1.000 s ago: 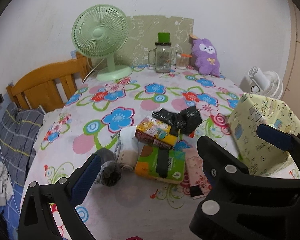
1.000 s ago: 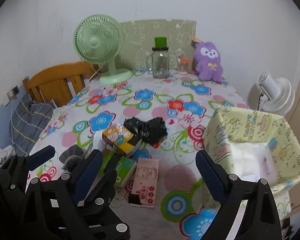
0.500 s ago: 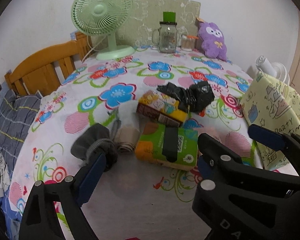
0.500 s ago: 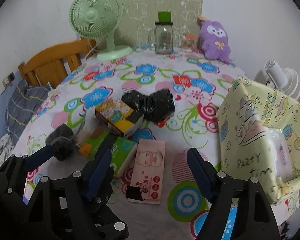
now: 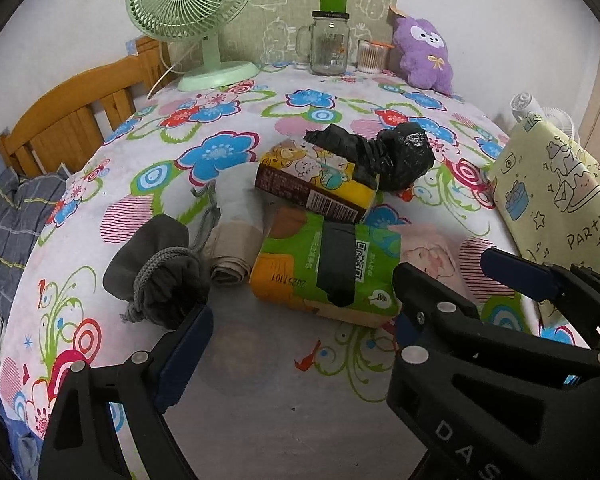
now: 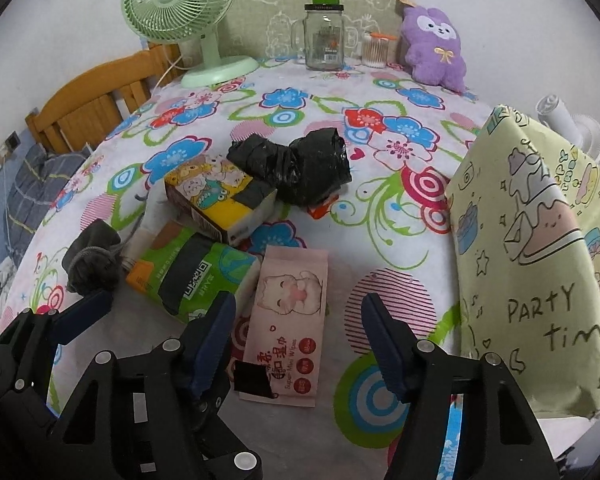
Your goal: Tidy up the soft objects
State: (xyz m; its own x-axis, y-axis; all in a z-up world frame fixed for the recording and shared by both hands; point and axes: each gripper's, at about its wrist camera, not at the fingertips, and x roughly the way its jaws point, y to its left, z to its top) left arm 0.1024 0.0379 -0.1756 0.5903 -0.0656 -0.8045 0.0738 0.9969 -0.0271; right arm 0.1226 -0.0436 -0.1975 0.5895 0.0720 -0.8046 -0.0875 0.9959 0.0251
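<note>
Blue-padded and black-framed, my left gripper [image 5: 300, 340] hangs low over the near edge of the floral tablecloth [image 5: 260, 392], fingers apart and holding nothing. My right gripper [image 6: 296, 332] is likewise spread and empty, straddling the pink wet-wipes pack [image 6: 288, 320] at the near edge.

Change noted: over the last second both grippers have come down and forward, so the pile now fills the lower view and the yellow fabric bin [image 6: 540, 260] at the right edge shows its outer wall, not its inside. I judge this the approach to a pick; nothing is gripped yet.

Just beyond my left fingers lie the grey drawstring pouch [image 5: 156, 268], a rolled beige cloth [image 5: 232, 248] touching it, and the green tissue pack [image 5: 328, 264]. Resting partly on that is the cartoon tissue pack [image 5: 312, 184], then a crumpled black plastic bag [image 5: 384, 152] near the middle.

At the far edge stand a green fan [image 5: 192, 8], glass jar [image 5: 328, 44] and purple plush [image 5: 424, 56], positions unchanged.
</note>
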